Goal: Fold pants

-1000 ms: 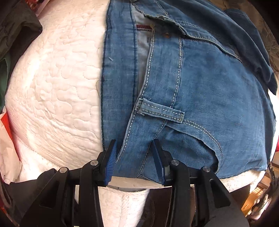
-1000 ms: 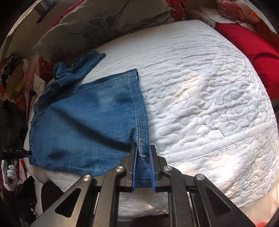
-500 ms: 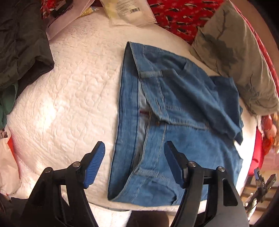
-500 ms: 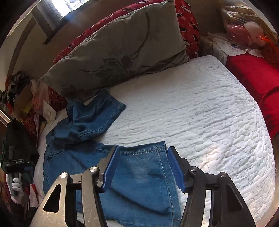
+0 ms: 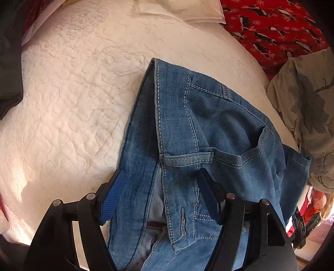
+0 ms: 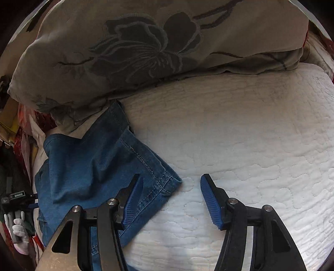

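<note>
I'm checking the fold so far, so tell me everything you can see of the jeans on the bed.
The jeans are mid-blue denim with pale double stitching, belt loops and a pocket opening at the waist. They lie partly folded and rumpled on the white quilted bedcover. A hemmed leg end lies flat near the grey floral pillow. Neither gripper presses them.

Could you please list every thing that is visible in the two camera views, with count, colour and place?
jeans: one, blue denim, folded on the quilt, partly between the left jaws
quilt: one, white, stitched, under the jeans
pillow: one, grey-beige with dark flower, behind the jeans' leg end
red patterned fabric: one, red with white print, far edge of the bed
plastic packet: one, whitish, at the top of the left view
dark garment: one, blackish, left edge
left gripper: black with blue pads, open over the waistband
right gripper: black with blue pads, closing, nothing pressed
</note>
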Motion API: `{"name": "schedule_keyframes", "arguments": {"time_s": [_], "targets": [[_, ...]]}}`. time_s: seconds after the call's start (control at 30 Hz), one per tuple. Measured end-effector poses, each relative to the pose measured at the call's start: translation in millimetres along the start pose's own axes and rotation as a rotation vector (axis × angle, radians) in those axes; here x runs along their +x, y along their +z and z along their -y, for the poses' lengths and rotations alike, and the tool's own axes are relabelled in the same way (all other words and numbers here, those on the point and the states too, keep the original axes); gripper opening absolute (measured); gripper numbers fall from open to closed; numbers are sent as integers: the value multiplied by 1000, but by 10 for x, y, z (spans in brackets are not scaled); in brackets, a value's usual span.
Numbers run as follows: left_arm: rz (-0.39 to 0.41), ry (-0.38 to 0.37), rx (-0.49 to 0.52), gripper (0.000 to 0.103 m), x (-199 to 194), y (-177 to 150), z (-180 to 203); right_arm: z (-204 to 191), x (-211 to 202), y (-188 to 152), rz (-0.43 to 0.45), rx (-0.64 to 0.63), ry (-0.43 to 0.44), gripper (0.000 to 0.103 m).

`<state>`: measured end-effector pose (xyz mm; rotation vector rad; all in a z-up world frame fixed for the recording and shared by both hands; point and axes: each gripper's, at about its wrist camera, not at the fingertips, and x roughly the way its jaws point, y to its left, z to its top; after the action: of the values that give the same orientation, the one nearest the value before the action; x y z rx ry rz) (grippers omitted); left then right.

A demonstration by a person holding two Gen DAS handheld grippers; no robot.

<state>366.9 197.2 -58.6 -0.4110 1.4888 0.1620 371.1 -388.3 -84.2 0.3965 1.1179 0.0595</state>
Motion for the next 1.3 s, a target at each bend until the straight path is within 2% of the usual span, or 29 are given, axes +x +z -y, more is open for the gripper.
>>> {"name": "schedule_keyframes", "arguments": {"time_s": [0.03, 0.07, 0.1, 0.13, 0.2, 0.23, 0.3, 0.37, 0.43, 0.53, 0.6, 0.67, 0.73, 0.8, 0.83, 0.9, 1.13, 1.2, 1.27, 1.3], "targets": [[13, 22, 11, 71, 51, 34, 82, -90, 0, -21, 18, -55, -26, 32], [29, 50, 23, 71, 56, 29, 137, -183, 25, -34, 12, -112, -33, 13], [40, 71, 26, 70, 67, 26, 194, -247, 56, -40, -5, -150, -51, 10], [45, 68, 23, 58, 64, 15, 231, -301, 36, -38, 3, -177, -71, 9], [34, 57, 25, 43, 29, -20, 297, -338, -50, -14, 32, -209, -103, 8], [36, 55, 35, 31, -5, -45, 323, -299, -119, 15, 52, -200, -104, 8], [30, 31, 55, 22, -47, -98, 373, -59, -332, 61, 108, -139, -91, 8], [55, 81, 76, 22, -99, -143, 341, 219, -436, 88, 125, -48, -77, 8], [32, 140, 62, 22, -40, -166, 218, 455, -384, 41, 87, 11, -83, 10], [22, 53, 23, 22, -107, -177, 16, 593, -225, -74, -13, 38, -70, 16], [32, -8, 19, 22, -261, -163, -144, 550, -308, -70, 21, 23, -70, 24], [62, -26, -3, 22, -407, -112, -276, 510, -418, 35, 68, 27, -65, 31], [73, -57, -19, 24, -488, -34, -363, 433, -490, 187, 111, 24, -25, 52], [60, -77, -37, 30, -471, 47, -413, 321, -484, 351, 126, 9, 4, 58], [51, -87, -48, 37, -448, 96, -425, 236, -426, 441, 123, -5, 17, 58], [33, -97, -62, 41, -355, 178, -369, 47, -256, 614, 115, -28, 24, 58], [1, -53, -35, 41, -105, 344, -78, -277, 452, 967, 52, -84, -78, 58], [6, -41, -23, 46, -91, 374, -20, -289, 575, 964, 42, -113, -97, 56], [10, -23, -19, 46, -91, 384, 18, -402, 624, 933, 47, -203, -100, 23], [21, -14, -17, 46, -105, 377, 33, -473, 631, 914, 43, -258, -104, 12]]}}
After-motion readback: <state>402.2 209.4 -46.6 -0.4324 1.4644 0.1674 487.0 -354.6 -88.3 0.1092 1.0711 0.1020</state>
